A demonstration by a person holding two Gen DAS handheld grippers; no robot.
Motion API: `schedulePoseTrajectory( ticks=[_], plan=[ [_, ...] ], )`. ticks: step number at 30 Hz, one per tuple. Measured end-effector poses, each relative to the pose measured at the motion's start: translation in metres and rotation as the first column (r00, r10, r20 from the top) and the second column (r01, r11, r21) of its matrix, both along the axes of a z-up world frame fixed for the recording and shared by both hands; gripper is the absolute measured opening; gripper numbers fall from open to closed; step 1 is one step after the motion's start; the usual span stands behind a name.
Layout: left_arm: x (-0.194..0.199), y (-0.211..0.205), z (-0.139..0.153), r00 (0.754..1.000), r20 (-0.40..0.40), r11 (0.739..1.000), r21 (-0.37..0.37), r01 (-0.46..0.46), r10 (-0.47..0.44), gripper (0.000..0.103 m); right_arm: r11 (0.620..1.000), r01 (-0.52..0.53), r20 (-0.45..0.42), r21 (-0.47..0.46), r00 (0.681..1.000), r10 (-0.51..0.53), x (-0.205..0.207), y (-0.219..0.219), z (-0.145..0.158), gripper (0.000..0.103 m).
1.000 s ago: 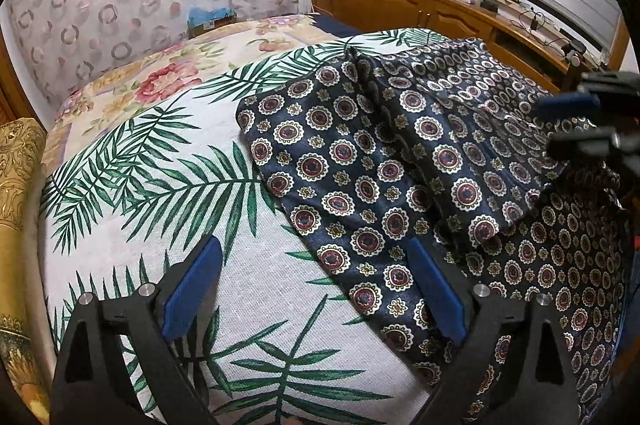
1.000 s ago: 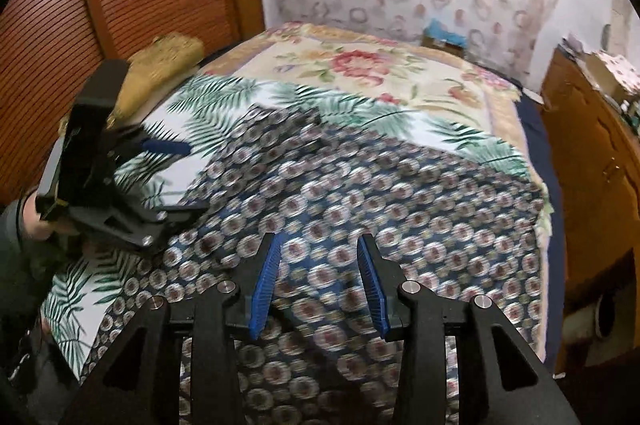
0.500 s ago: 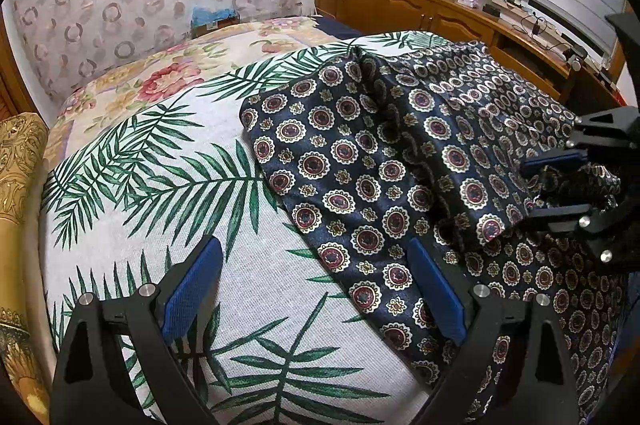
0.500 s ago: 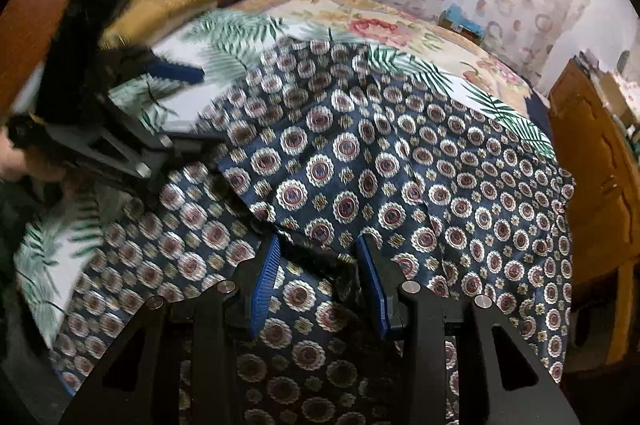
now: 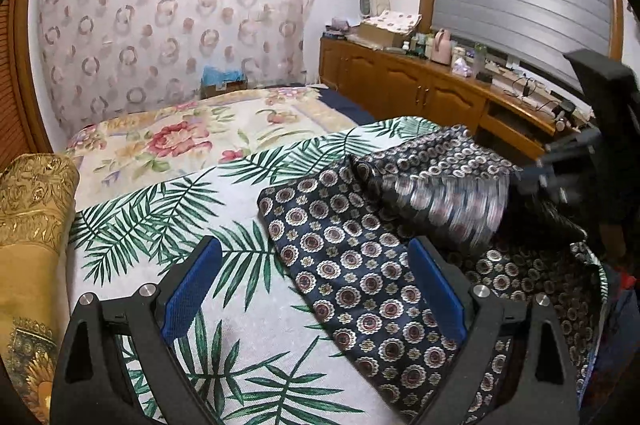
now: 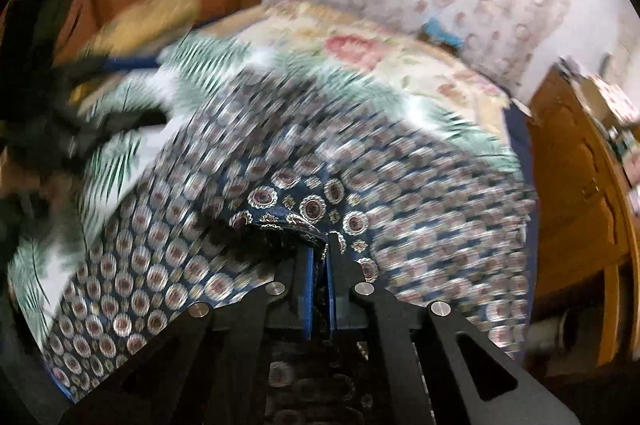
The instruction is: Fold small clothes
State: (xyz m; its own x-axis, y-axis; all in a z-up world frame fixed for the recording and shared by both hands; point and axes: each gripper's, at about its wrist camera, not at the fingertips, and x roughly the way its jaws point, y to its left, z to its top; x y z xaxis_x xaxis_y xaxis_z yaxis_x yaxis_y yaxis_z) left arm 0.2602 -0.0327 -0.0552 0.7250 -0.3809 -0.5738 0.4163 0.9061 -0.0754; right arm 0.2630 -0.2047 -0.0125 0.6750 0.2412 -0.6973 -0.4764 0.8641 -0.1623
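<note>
The right gripper [image 6: 319, 253] has just been closing and is now clamped on a raised fold of the navy medallion-print garment [image 6: 304, 201], which spreads ahead of it across the bed [image 6: 400, 65]. The left gripper [image 5: 316, 289] hangs with its jaws wide apart and nothing between the pads, the garment's edge lying under its right finger on the palm-leaf bedcover [image 5: 168, 209].

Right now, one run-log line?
right gripper: shut on navy medallion-print cloth | left gripper: open, empty | cloth on palm-leaf bedsheet
</note>
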Motion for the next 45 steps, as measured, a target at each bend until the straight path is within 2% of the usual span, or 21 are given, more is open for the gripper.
schedulePoseTrajectory(
  ticks=[4,7,12,15,18,19,23,25,31,34,35,37,38,41,45],
  plan=[
    [0.001,0.002,0.002,1.0,-0.006,1.0,-0.01,0.005,-0.005,0.094,0.993,0.087,-0.008,0.084,0.996,-0.086,0.013,-0.031,0.009,0.005],
    [0.001,0.004,0.001,0.999,-0.028,0.999,-0.026,0.023,-0.024,0.094,0.98,0.156,-0.039,0.121,0.988,-0.152,0.027,-0.05,0.0,0.005],
    [-0.002,0.003,-0.002,0.998,-0.034,0.998,-0.04,0.046,-0.048,0.095,0.969,0.205,-0.097,0.136,0.976,-0.192,0.047,-0.059,-0.021,0.005],
    [-0.001,0.003,-0.006,0.997,-0.05,0.997,-0.046,0.054,-0.057,0.094,0.969,0.21,-0.107,0.13,0.975,-0.197,0.055,-0.058,-0.024,0.017],
    [-0.003,0.002,-0.008,0.995,-0.057,0.996,-0.058,0.073,-0.077,0.095,0.968,0.202,-0.107,0.151,0.976,-0.187,0.058,-0.061,-0.022,0.037],
    [-0.004,0.001,-0.008,0.996,-0.052,0.996,-0.055,0.073,-0.076,0.095,0.967,0.204,-0.104,0.151,0.976,-0.19,0.059,-0.064,-0.019,0.047],
    [-0.008,-0.002,-0.006,0.997,-0.028,0.997,-0.04,0.069,-0.07,0.095,0.969,0.195,-0.138,0.153,0.975,-0.174,0.053,-0.076,-0.008,0.049],
    [-0.009,-0.003,-0.006,0.997,-0.025,0.997,-0.039,0.072,-0.073,0.095,0.974,0.193,-0.161,0.118,0.972,-0.172,0.054,-0.071,-0.016,0.049],
    [-0.007,-0.003,-0.009,0.997,-0.033,0.997,-0.022,0.071,-0.072,0.095,0.983,0.158,-0.191,0.095,0.972,-0.137,0.046,-0.066,-0.027,0.049],
    [-0.006,-0.004,-0.009,0.996,-0.043,0.997,-0.029,0.078,-0.079,0.095,0.987,0.146,-0.192,0.072,0.973,-0.13,0.035,-0.062,-0.032,0.048],
    [-0.006,-0.004,-0.009,0.996,-0.044,0.997,-0.027,0.076,-0.077,0.095,0.988,0.139,-0.19,0.068,0.974,-0.124,0.032,-0.061,-0.033,0.035],
    [-0.005,-0.006,-0.01,0.996,-0.046,0.997,-0.017,0.073,-0.074,0.095,0.991,0.12,-0.176,0.059,0.978,-0.108,0.025,-0.058,-0.033,0.021],
    [-0.005,-0.006,-0.01,0.996,-0.048,0.997,-0.013,0.071,-0.072,0.095,0.993,0.109,-0.165,0.056,0.981,-0.098,0.022,-0.057,-0.031,0.011],
    [-0.004,-0.006,-0.01,0.996,-0.053,0.998,-0.02,0.067,-0.068,0.095,0.995,0.087,-0.126,0.056,0.989,-0.079,0.01,-0.057,-0.024,0.005],
    [-0.003,-0.004,-0.011,0.997,-0.054,0.998,-0.027,0.058,-0.059,0.095,0.993,0.095,-0.078,0.069,0.993,-0.09,-0.003,-0.066,-0.012,0.004]
  ],
)
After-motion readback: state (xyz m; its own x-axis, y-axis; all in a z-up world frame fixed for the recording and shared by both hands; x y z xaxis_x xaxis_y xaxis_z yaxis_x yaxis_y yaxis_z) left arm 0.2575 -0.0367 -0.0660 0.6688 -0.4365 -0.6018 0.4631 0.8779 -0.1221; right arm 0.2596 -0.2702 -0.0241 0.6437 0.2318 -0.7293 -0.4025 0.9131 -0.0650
